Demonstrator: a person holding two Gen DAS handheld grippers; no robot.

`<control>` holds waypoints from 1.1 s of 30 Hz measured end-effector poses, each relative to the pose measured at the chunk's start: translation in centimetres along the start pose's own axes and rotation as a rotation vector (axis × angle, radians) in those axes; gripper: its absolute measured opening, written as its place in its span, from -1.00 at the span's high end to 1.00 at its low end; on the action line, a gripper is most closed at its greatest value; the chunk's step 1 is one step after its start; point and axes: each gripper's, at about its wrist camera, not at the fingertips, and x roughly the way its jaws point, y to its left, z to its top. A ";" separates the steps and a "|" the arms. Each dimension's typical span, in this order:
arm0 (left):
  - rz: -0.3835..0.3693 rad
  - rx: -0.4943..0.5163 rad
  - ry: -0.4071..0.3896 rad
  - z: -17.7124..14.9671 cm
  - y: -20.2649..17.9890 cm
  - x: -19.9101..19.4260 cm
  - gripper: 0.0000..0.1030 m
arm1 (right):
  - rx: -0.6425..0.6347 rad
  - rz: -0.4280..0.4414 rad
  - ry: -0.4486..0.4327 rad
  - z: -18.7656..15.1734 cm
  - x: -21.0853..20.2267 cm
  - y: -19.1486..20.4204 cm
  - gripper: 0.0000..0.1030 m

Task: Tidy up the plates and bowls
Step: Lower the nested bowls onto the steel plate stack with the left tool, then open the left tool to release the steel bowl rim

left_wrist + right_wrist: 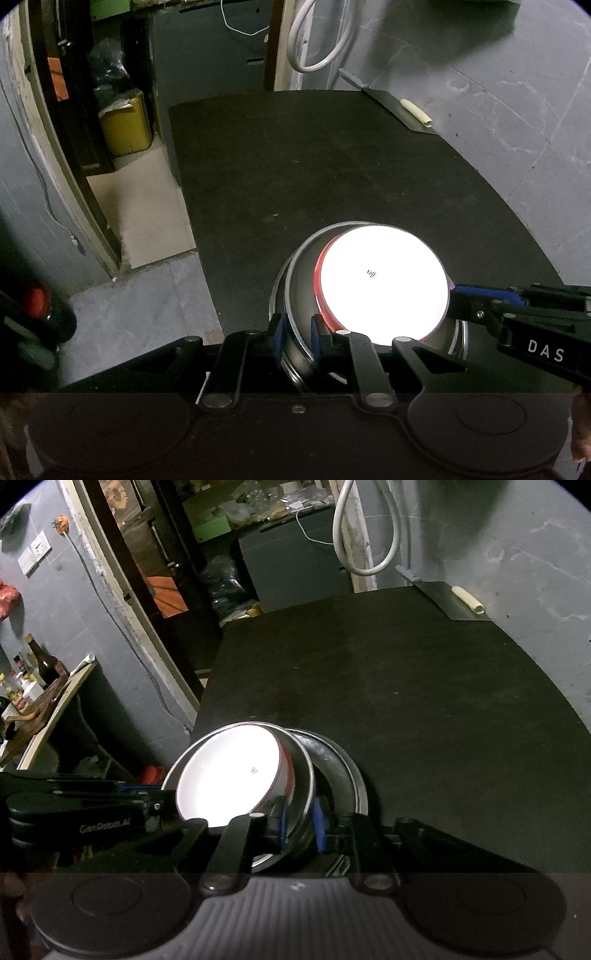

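Both tools sit on the same nested stack at the near-left corner of the surface (332, 166), one per side.

Left tool (298, 338): clenched across the near-left rim of the steel bowl (295, 295), one blue pad outside the wall, one inside. Right tool (301, 821): also clenched on a steel rim, pads either side of the wall, on the stack's right side. In the left view it enters from the right edge (458, 295), tip touching the white bowl's rim.

Stack, largest to smallest:
- steel plate (351, 771) at the bottom, flat rim showing past the bowls on the right
- steel bowl sitting in it, tilted, not level
- white bowl with red outside (229, 779) nested inside, also tilted, mouth facing up toward the cameras. Overexposed, so no interior detail.

I can't tell for certain whether the right tool holds the steel bowl's rim or the plate's; it looks like the bowl.

Key relation: the tools oppose each other across the stack, so its centre lies between them, right of the left tool and left of the right one. Neither arm is nearer. Rest of the surface ahead is free toward the far edge; only a cleaver (439, 598) lies at the far-right corner.

My read: a level two-sided lift or set-down comes next, and uneven height between tools would tip the bowls further.
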 end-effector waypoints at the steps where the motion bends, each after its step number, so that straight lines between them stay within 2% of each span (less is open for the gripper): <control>1: 0.004 0.002 -0.001 0.0 -0.1 0.0 0.64 | 0.001 -0.002 -0.001 0.0 0.0 0.0 0.60; 10: 0.030 0.005 -0.011 -0.3 -0.2 -0.5 0.43 | 0.009 -0.017 -0.008 0.0 -0.1 0.0 0.48; 13: 0.038 0.006 -0.015 -0.4 -0.3 -0.7 0.36 | 0.013 -0.026 -0.010 -0.1 -0.2 -0.1 0.34; 21: 0.070 -0.005 -0.023 -0.4 -0.1 -0.8 0.04 | 0.017 -0.048 -0.013 -0.1 -0.3 -0.5 0.10; 28: 0.089 -0.010 -0.030 -0.4 0.0 -0.9 -0.06 | 0.001 -0.068 -0.013 -0.3 -0.5 -0.4 -0.09; 33: 0.113 -0.016 -0.034 -0.5 -0.1 -1.0 -0.24 | 0.007 -0.085 -0.013 -0.4 -0.6 -0.5 -0.38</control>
